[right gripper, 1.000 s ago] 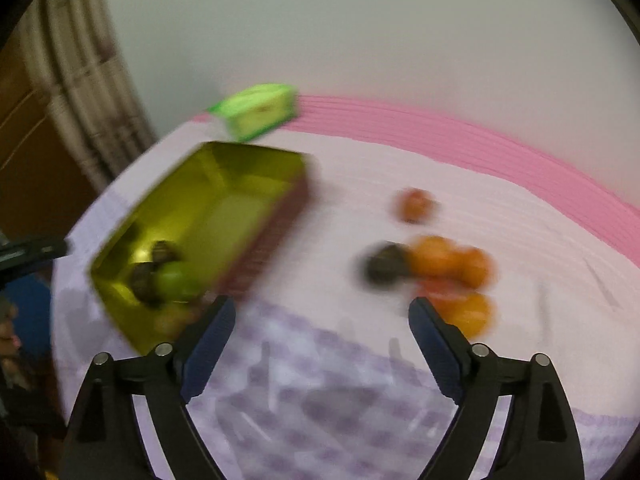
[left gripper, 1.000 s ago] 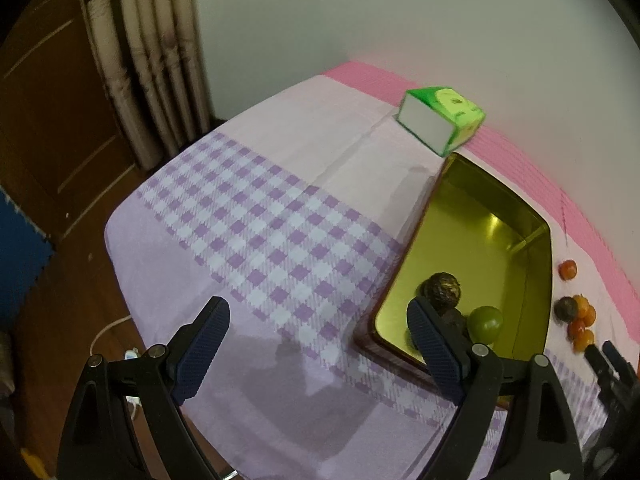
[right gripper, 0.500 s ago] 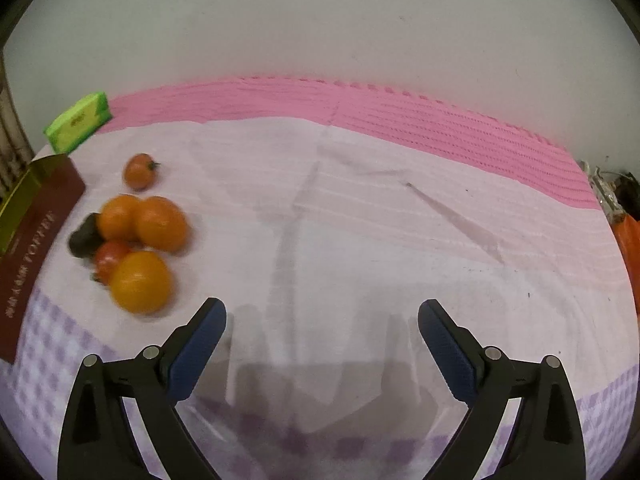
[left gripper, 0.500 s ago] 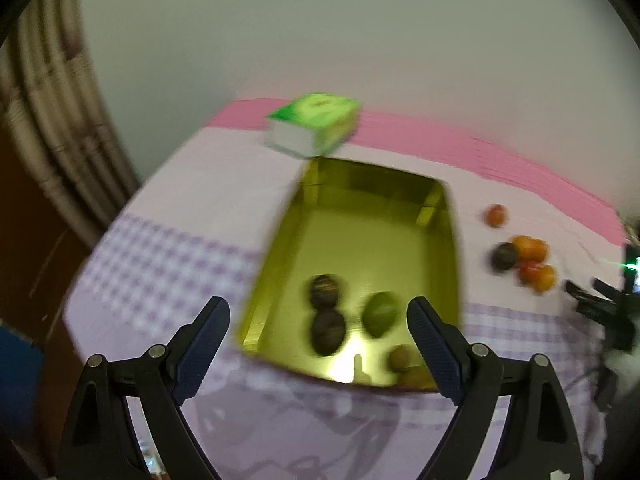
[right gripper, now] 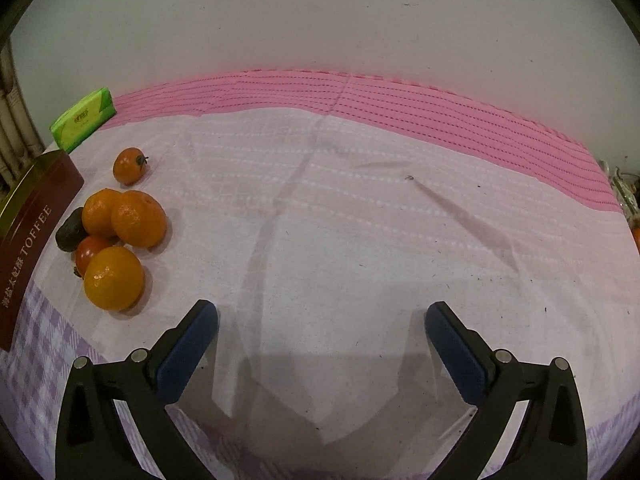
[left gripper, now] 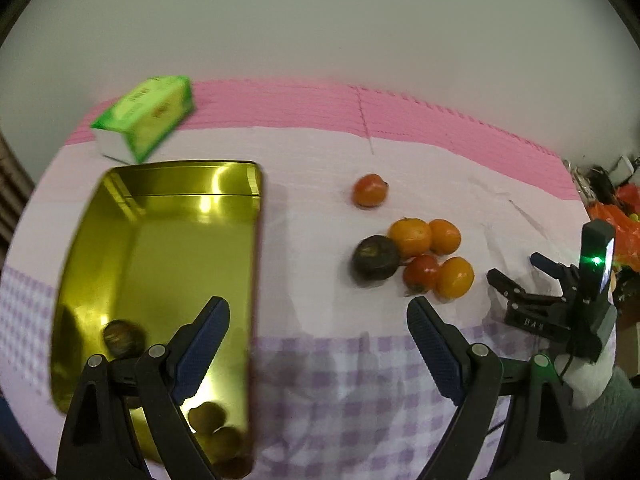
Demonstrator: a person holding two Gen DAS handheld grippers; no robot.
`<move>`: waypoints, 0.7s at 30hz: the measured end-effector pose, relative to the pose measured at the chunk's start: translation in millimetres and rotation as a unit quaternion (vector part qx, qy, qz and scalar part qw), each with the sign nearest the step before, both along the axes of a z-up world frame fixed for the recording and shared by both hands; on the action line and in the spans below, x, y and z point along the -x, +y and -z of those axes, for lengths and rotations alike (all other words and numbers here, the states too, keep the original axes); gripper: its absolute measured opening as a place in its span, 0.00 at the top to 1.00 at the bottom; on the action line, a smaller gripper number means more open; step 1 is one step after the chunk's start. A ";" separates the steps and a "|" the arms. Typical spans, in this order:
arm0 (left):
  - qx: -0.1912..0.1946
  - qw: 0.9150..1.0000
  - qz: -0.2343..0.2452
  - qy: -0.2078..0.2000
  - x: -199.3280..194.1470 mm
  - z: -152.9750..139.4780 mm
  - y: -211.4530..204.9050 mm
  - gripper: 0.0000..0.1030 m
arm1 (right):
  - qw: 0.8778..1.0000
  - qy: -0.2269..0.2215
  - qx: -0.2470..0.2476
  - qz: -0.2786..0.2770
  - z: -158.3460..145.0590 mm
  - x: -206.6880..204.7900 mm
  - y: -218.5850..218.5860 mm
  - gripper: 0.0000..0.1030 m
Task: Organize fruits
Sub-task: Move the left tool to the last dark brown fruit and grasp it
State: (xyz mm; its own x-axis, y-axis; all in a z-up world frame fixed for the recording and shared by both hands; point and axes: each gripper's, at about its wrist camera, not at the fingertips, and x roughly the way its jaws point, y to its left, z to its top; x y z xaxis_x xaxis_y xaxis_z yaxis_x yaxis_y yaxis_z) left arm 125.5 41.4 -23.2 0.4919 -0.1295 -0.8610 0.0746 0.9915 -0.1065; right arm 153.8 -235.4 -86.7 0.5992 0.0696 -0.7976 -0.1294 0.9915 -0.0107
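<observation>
A gold tin (left gripper: pixel 160 240) lies open on the left and holds several brown fruits (left gripper: pixel 120 338) near its front end. A cluster of oranges (left gripper: pixel 410 236), a red tomato (left gripper: pixel 422 274) and a dark fruit (left gripper: pixel 374 258) lies right of it, with a lone tomato (left gripper: pixel 370 190) behind. My left gripper (left gripper: pixel 316 340) is open and empty above the tin's right rim. My right gripper (right gripper: pixel 320 340) is open and empty over bare cloth, right of the cluster (right gripper: pixel 138 218). It also shows in the left wrist view (left gripper: pixel 516 272). The tin's brown side (right gripper: pixel 32 232) shows at far left.
A green tissue pack (left gripper: pixel 146 116) lies behind the tin, seen also in the right wrist view (right gripper: pixel 82 118). The pink and purple checked tablecloth (right gripper: pixel 360 220) meets a white wall behind. Clutter (left gripper: pixel 616 196) sits off the table's right end.
My left gripper has swung right, from the checked cloth to the tin's right rim. My right gripper has swung right, so the fruit cluster now sits at its left.
</observation>
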 end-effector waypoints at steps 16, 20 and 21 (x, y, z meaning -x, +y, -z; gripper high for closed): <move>-0.029 0.997 0.053 0.037 -48.5 42.3 -39.4 0.40 | 1.000 0.000 0.000 0.000 -0.6 -0.2 0.0 0.00; -0.032 0.996 0.070 0.037 -55.6 44.9 -46.0 0.48 | 1.000 0.000 0.000 0.000 -0.5 0.1 -0.3 0.00; -0.033 0.996 0.072 0.037 -57.6 46.6 -47.4 0.50 | 1.000 0.000 0.000 0.000 -0.5 0.0 -0.2 0.00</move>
